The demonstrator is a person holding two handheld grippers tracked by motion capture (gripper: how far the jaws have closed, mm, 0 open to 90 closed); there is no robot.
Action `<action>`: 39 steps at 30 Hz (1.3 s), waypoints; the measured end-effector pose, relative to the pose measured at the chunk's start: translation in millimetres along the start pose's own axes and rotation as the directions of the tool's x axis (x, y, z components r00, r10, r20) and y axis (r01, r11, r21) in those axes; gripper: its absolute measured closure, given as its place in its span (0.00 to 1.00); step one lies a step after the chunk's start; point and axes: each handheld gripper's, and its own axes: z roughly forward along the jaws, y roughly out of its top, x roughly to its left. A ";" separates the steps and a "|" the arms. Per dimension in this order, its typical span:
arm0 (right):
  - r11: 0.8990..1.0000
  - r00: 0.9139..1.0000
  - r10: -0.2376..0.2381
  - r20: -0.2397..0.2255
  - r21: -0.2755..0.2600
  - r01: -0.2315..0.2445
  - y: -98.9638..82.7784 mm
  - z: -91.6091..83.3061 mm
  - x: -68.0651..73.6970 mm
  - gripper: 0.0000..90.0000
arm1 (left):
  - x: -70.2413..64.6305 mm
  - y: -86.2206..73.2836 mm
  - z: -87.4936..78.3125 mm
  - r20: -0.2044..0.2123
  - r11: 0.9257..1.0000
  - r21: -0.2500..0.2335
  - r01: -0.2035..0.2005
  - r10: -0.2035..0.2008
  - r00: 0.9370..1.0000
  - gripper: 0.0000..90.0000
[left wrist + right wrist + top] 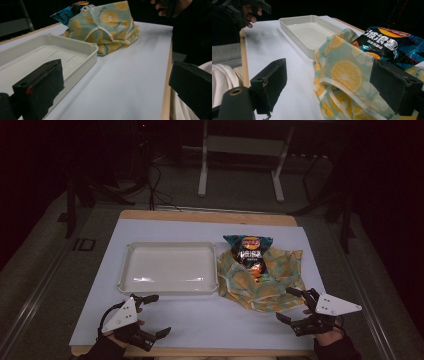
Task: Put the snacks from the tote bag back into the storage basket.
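Right hand-held gripper (pixel 294 305) near the worktop's (pixel 200 320) front right corner, jaws spread wide with nothing between them, aimed toward the worktop's left side, just beside the front edge of a patterned cloth bag (pixel 272 280). Seen along those jaws from the right gripper view: the cloth bag (pixel 344 75) lying between and beyond the two black jaws, not pressed by either.

Left hand-held gripper (pixel 155 315) near the front left corner, jaws also spread apart and bare, aimed toward the right side. Just beyond it, toward the back, the front rim of a white tray (pixel 127 270).

Cloth bag printed with yellow lemon slices on pale green, lying crumpled and flat on the right half of the worktop, its mouth facing the back edge, its left edge touching or just beside the tray's right rim; contact not clear. Snack packet (pixel 248 252) dark with blue-green ends and an orange and yellow logo, half inside the bag's mouth. Long axis running front to back on the worktop, upper end pointing at the back edge and sticking out past the cloth, lower end buried in the folds. Packet face turned upward, slightly raised at the far end.

White tray rectangular, shallow, long side parallel to the front edge, centred slightly left on the worktop. White sheet covering the worktop, wooden border showing at front and back.
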 end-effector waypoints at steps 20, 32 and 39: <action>0.999 1.000 0.001 -0.026 0.047 0.001 21.1 6.3 7.3 0.15 | -2.8 0.9 3.8 0.010 1.000 0.009 -0.004 0.004 1.000 0.00; 1.000 0.998 -0.001 0.065 -0.012 0.002 46.0 0.8 -8.6 0.11 | -2.8 1.1 4.8 0.008 1.000 0.019 -0.005 0.004 1.000 0.00; 1.000 0.988 -0.007 0.154 0.008 0.006 62.7 6.4 -16.1 0.15 | -3.2 1.2 5.2 0.006 1.000 0.025 -0.010 0.010 1.000 0.00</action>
